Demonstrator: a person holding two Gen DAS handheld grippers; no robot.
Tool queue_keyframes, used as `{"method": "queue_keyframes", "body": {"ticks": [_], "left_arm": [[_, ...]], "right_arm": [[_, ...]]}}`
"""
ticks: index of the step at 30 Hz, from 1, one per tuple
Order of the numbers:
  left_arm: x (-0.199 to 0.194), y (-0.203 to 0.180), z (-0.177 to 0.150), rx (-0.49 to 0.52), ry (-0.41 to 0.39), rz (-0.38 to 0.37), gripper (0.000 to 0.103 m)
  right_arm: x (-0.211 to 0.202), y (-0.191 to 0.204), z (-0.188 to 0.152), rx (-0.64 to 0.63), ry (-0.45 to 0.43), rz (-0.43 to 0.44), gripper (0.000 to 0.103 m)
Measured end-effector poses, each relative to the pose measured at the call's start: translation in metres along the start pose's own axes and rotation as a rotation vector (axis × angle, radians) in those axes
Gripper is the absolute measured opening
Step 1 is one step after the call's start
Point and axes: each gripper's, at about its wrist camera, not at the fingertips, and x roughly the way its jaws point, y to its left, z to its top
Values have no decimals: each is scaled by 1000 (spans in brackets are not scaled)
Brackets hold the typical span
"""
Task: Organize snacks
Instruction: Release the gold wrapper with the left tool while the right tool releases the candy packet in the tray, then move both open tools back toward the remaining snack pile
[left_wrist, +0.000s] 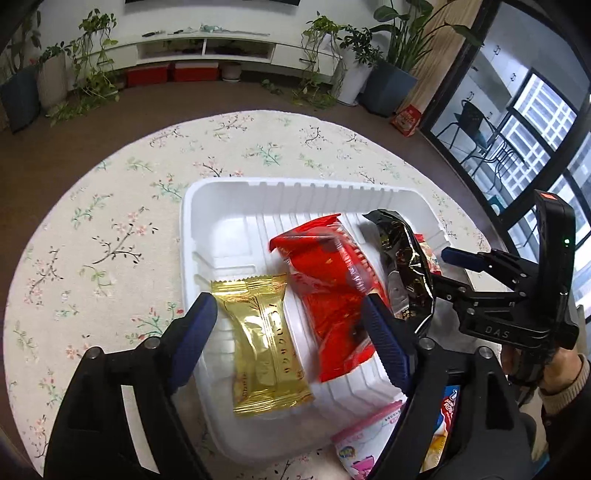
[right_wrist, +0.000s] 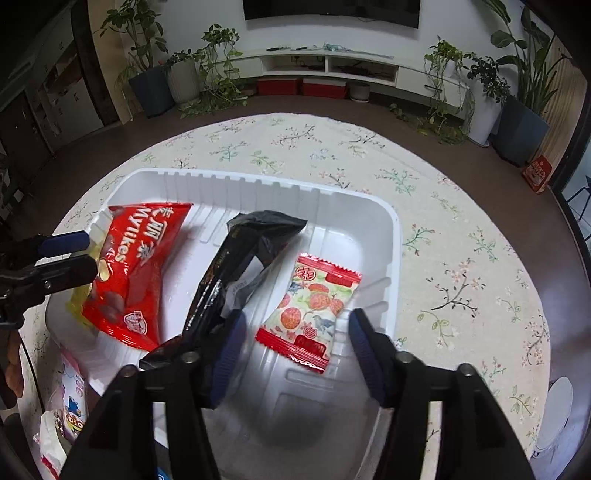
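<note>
A round worktop (right_wrist: 461, 229) under a flowered cloth carries a white ribbed moulded plastic tray (right_wrist: 395, 236) near its close edge, and the snacks are gathered inside it, evidently so that loose packets end up in one container. Across the tray lie a glossy red bag (right_wrist: 136, 266), a crinkled black foil bag (right_wrist: 236, 273), a gold foil packet (left_wrist: 262, 332) by the tray's left rim and a flat fruit-printed packet (right_wrist: 314, 306) by its right. The left tool (left_wrist: 291, 328) is held wide with the gold packet lying free between its pads, and the right tool (right_wrist: 295, 354) is likewise held apart, gripping nothing, the printed packet resting loose just ahead.
</note>
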Motion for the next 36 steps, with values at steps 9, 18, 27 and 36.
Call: {"method": "queue_keyframes", "body": {"ticks": [9, 18, 27, 36], "left_arm": [[-24, 8, -6, -25, -36, -4, 80], [-106, 0, -50, -42, -155, -30, 100], [-134, -28, -155, -91, -62, -19, 99], [-124, -79, -199, -33, -10, -52, 90]], "right_arm": [[-8, 0, -4, -1, -11, 1, 66], [-86, -9, -30, 92, -142, 64, 72], [-148, 29, -130, 215, -102, 254, 72], [-160, 50, -190, 284, -57, 294, 72]]}}
